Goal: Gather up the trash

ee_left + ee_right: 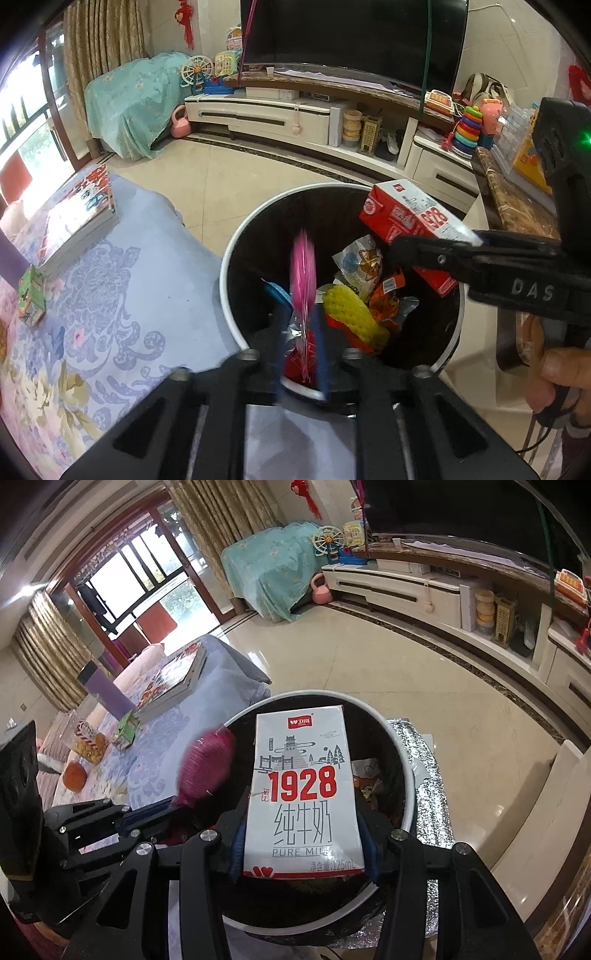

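Your right gripper (301, 843) holds a milk carton (301, 797) over the mouth of the trash bin (405, 764); its blue pads press on both side walls of the carton, near the lower end. The carton stands with its printed face toward the right wrist camera, showing "1928" in red and "PURE MILK" below it. From the left wrist view, the same carton sits above the right side of the bin, tilted, its red end pointing away from the jaws.

Your left gripper (301, 350) also hangs over the bin, at its near rim. Its jaws stand slightly apart, and a pink wrapper (303, 273) shows between and above the blue pads (320, 354). The wrapper is motion-blurred in both views, so you cannot tell whether the pads touch it; nothing shows them pressing on it.

Inside the bin lie a yellow foam fruit net (354, 314), a white snack bag with a cartoon print (360, 264), an orange wrapper (388, 299) and some red scraps.

The bin stands on the tiled floor, just beside the table with the blue floral tablecloth (129, 280). On that cloth rest a stack of books (79, 218), a small green carton (31, 295), a purple bottle (107, 692), an orange fruit (74, 773) and a bag of round yellow snacks (88, 742). A hand (557, 380) grips the handle of your right gripper at the right edge of the left wrist view.
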